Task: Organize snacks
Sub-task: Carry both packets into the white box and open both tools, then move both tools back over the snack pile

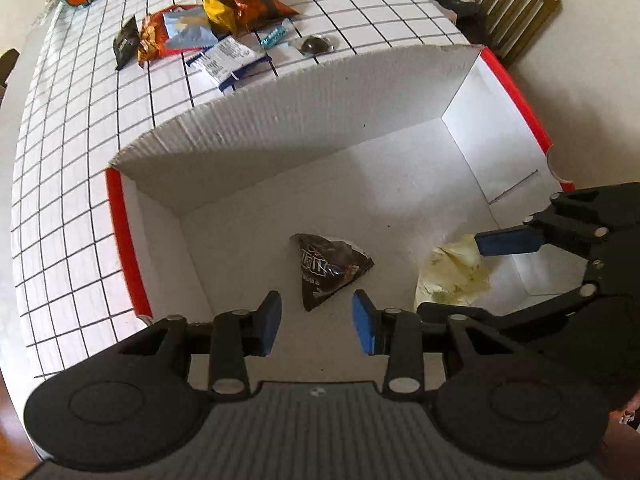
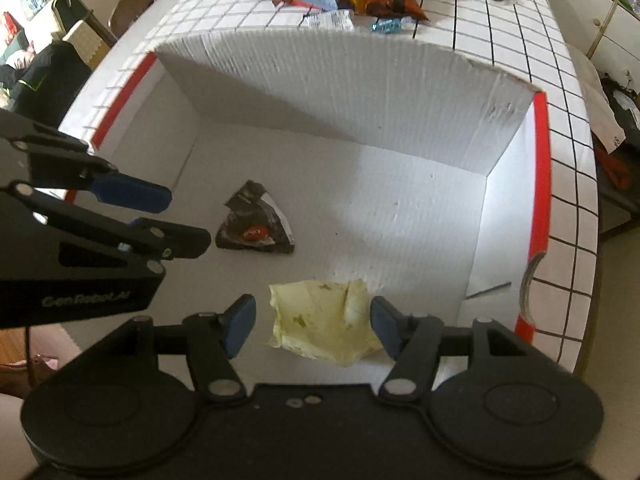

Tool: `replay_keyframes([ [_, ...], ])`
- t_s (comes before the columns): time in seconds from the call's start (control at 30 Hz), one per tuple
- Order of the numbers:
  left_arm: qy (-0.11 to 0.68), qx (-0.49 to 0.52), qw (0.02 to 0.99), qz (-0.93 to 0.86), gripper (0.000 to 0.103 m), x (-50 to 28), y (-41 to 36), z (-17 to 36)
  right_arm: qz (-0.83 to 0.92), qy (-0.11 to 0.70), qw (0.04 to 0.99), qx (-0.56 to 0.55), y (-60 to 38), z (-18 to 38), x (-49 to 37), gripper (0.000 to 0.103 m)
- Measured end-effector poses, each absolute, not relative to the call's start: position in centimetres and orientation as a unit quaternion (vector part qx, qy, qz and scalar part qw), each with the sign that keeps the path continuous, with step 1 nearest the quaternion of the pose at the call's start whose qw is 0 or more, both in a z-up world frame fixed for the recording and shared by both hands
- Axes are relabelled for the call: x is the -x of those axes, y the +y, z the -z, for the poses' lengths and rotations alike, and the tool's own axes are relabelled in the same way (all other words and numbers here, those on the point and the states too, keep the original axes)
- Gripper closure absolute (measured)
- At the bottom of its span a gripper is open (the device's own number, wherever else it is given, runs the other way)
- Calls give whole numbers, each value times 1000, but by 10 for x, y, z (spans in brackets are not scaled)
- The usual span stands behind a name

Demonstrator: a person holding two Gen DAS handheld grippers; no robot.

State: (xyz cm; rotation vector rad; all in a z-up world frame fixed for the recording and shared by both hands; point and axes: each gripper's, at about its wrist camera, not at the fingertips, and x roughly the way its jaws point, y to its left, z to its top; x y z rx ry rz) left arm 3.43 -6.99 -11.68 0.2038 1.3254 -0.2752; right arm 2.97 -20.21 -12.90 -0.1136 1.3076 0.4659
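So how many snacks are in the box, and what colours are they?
Black: 1, the black triangular packet lying on the floor of the box.
Pale yellow: 1, the pale yellow packet nearer the right wall.
Total: 2 snacks in the box. Both tongs are open and hold nothing.
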Motion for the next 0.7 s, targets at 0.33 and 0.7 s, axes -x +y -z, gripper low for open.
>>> replay_keyframes([
  [0.33,576,-66,805,128,45,-27,-57,87,-213,564,797,30,-216,89,-26,31],
  [0.7,513,-38,848,127,28,-39,-48,41,-209,517,830,11,-228,50,-43,18],
])
